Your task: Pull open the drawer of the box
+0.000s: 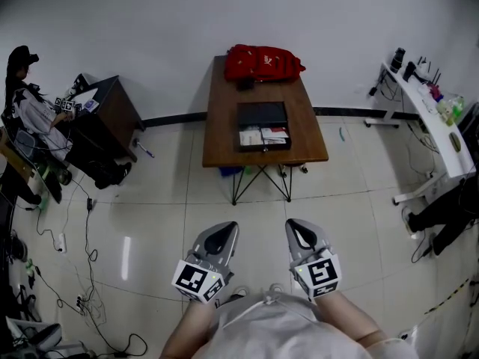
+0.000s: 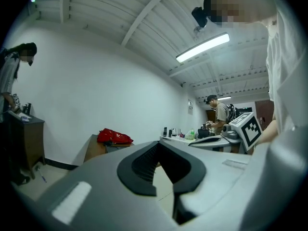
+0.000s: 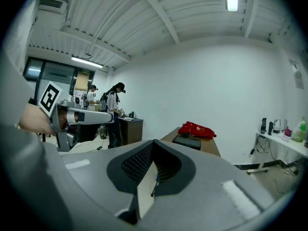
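— Where is the box?

— On the tabletop (image 1: pixel 223 129), just on my side of the red bag (image 1: pixel 262 62). It's a flat black box (image 1: pixel 262 114). Its drawer (image 1: pixel 263 137) seems to stand out toward me, with white and red papers showing in it, though from this far I can't be sure.

— How do you expect it to handle?

— Stiff, and I'd guess fairly light. A shallow drawer like that should slide easily, but the whole box may skid over the wood if I tug it with one hand only. So I'd steady the black top with one pair and take the drawer's front edge at its middle with the other. I can't make out a handle.

— And your hands?

— Both are low and close to my body over the floor, well apart from the red bag, with the box lying between us. My left fingers (image 1: pixel 226 229) and right fingers (image 1: pixel 297 226) sit side by side and point toward the bag. Each pair is closed tip to tip with nothing between them.
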Demonstrator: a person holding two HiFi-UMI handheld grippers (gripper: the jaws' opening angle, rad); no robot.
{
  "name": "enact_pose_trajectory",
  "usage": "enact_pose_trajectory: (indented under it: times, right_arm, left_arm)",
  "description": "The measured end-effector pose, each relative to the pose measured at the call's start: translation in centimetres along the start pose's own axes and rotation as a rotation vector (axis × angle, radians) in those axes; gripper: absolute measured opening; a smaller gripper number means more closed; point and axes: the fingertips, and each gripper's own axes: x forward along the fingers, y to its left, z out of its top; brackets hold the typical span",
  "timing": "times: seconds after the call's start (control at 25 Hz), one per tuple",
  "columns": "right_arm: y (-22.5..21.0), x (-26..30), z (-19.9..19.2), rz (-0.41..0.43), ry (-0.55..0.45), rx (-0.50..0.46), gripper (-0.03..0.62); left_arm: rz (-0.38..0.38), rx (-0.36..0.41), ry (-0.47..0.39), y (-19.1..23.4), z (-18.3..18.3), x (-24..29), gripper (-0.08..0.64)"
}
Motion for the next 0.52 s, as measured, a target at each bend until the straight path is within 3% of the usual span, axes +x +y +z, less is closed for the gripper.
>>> enact_pose_trajectory:
  times: [0.2, 0.36, 0.52]
  right_arm:
    - [0.1, -0.6, -0.5, 0.005, 0.006, 0.01, 0.003]
    - [-0.1, -0.9, -0.5, 0.003, 0.007, 0.018, 0.003]
    - [-0.4, -1.0, -0.7, 0.001, 0.012, 0.027, 0.003]
  left_arm:
    - [-0.004, 0.01, 0.008, -0.8, -0.3, 0.0, 0.006]
    - [-0.002, -0.039, -0.015, -1.1, 0.3, 0.0, 0.006]
    - [-0.004, -0.037, -0.009, -1.3, 0.5, 0.3, 0.006]
